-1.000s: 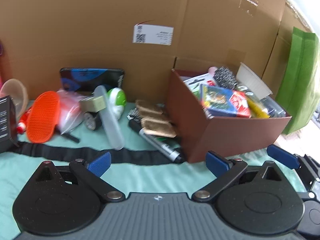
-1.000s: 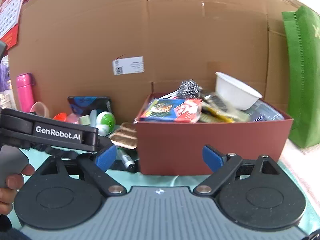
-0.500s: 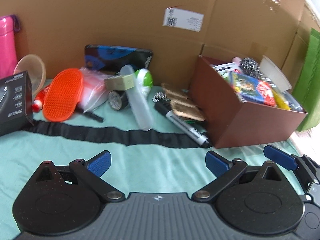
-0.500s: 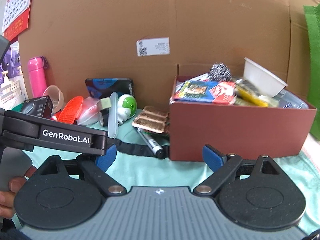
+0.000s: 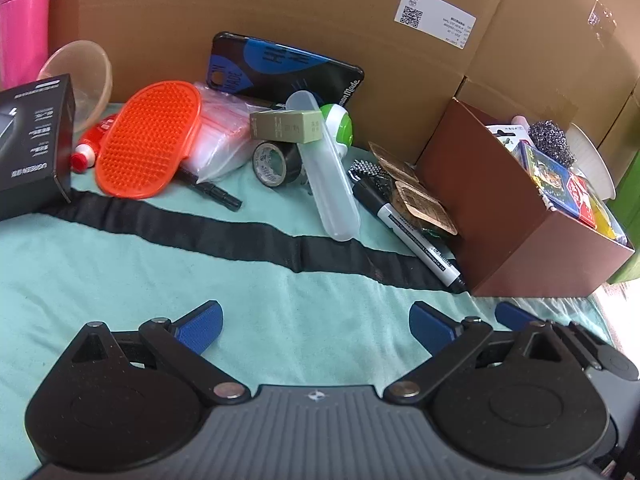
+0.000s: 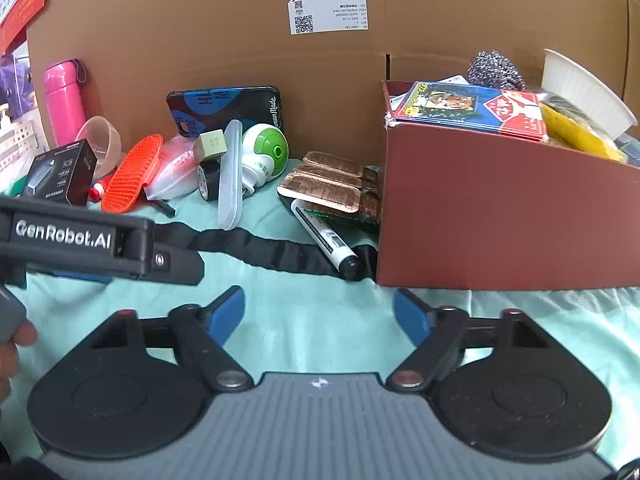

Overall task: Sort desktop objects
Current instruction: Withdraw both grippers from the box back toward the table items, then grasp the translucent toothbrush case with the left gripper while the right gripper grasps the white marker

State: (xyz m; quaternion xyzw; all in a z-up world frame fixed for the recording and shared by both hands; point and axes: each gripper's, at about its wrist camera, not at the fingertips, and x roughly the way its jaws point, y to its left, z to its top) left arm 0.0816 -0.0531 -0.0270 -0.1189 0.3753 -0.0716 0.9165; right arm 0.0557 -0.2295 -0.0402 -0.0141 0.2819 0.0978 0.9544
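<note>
Loose objects lie on the green cloth against a cardboard wall: an orange brush (image 5: 148,138), a clear plastic case (image 5: 324,172), a black tape roll (image 5: 276,164), a marker (image 5: 412,236), brown packets (image 5: 420,200), a black strap (image 5: 240,236) and a black box (image 5: 34,144). A brown box (image 5: 532,248) at the right is full of items. My left gripper (image 5: 316,322) is open and empty, above bare cloth short of the strap. My right gripper (image 6: 319,314) is open and empty, in front of the brown box (image 6: 500,208) and marker (image 6: 328,238).
A pink bottle (image 6: 64,100) and a clear cup (image 6: 102,146) stand at the far left. A phone case (image 5: 284,72) leans on the cardboard wall (image 5: 280,8). A green bag (image 5: 628,184) is right of the box. The left gripper's body (image 6: 88,240) crosses the right wrist view.
Both grippers have pulled back and swung left, away from the brown box, so more of the loose objects shows. Both stay open and empty.
</note>
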